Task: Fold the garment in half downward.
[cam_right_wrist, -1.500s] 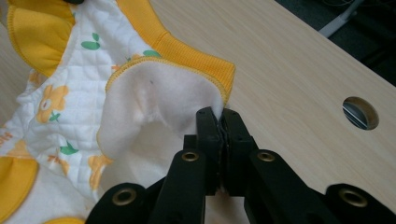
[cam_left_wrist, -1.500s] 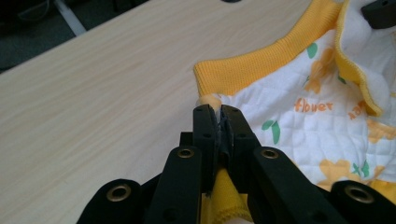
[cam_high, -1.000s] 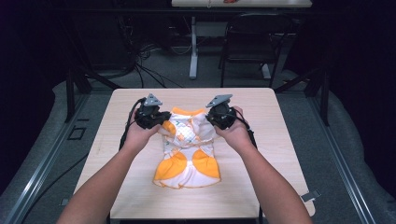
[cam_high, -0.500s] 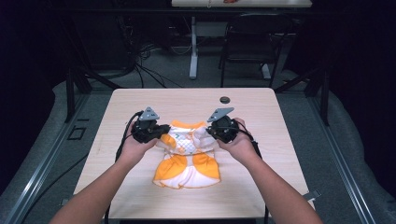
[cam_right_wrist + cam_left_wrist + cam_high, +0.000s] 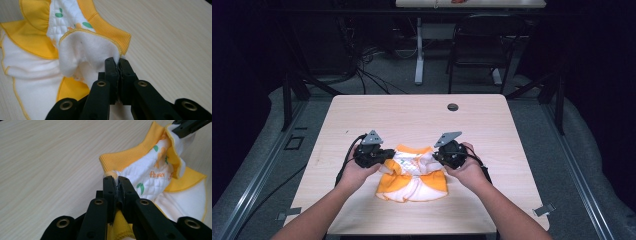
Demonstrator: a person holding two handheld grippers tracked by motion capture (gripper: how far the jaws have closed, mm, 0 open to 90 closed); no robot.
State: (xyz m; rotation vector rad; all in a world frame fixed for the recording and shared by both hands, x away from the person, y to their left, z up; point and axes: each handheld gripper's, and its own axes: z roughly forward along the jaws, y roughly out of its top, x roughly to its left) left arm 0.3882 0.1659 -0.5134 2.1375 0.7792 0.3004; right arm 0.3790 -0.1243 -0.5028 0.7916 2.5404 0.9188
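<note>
Hidden and cut-off parts around the garment

In the high view the left gripper (image 5: 381,156) and right gripper (image 5: 438,156) cover the side edges of the orange-and-white garment (image 5: 414,176), and both forearms run off the frame at 6 o'clock. In the left gripper view the orange lettering (image 5: 157,174) is partly folded under, unreadable in full; the fabric passes behind the jaws at 6 o'clock.

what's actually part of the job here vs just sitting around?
In the job:
- orange and white garment, pinched at its two upper corners
- left tool, shut on the garment
- right tool, shut on the garment
- table, which the garment partly rests on

Just lying about:
- small dark round thing near the table's far edge
- black chair behind the table
- floor cables
</note>
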